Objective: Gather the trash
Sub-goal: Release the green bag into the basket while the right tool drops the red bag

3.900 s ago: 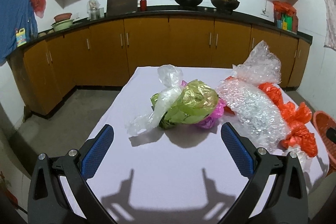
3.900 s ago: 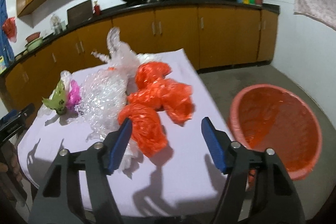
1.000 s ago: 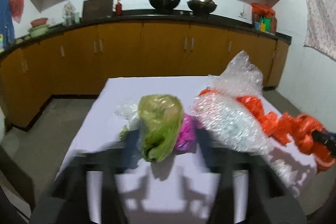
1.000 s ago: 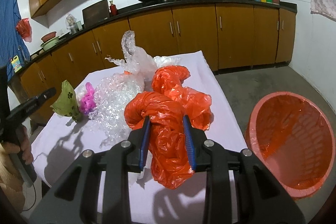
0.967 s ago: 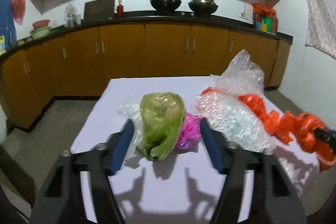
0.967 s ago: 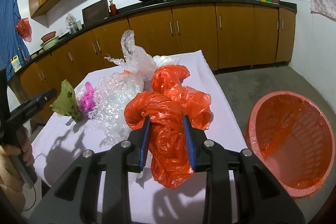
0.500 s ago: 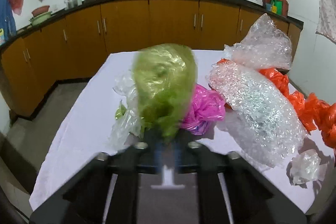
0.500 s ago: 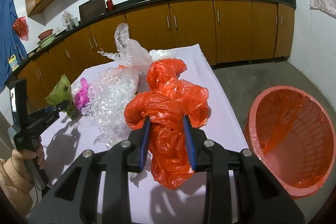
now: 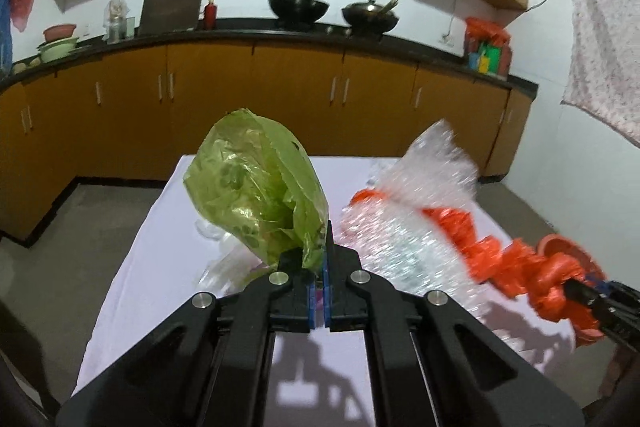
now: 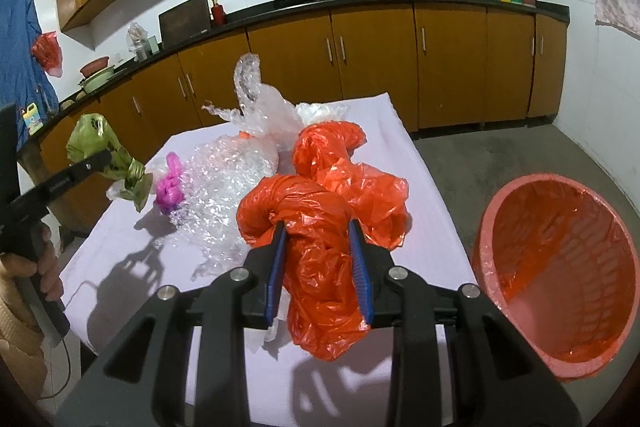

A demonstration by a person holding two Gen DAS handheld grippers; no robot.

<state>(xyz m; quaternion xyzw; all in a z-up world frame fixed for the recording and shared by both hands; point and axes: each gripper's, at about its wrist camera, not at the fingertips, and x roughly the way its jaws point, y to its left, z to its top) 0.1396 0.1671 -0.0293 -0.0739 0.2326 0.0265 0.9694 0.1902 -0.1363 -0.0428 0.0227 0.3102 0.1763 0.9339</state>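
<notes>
— What have my claws got?
— My left claw (image 9: 319,259) pinches the green bag (image 9: 256,187), lifted above the tabletop (image 9: 160,247). My right claw (image 10: 320,267) clamps the orange bag (image 10: 324,227), seemingly trailing on the tabletop, beside the red basket (image 10: 556,355).

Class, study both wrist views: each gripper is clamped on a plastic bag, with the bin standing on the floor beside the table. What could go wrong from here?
1. The orange bag in the right gripper trails back against the bubble wrap; lifting may drag that off the table.
2. The left gripper pinches only a corner of the green bag; it could slip out before reaching the red bin.
</notes>
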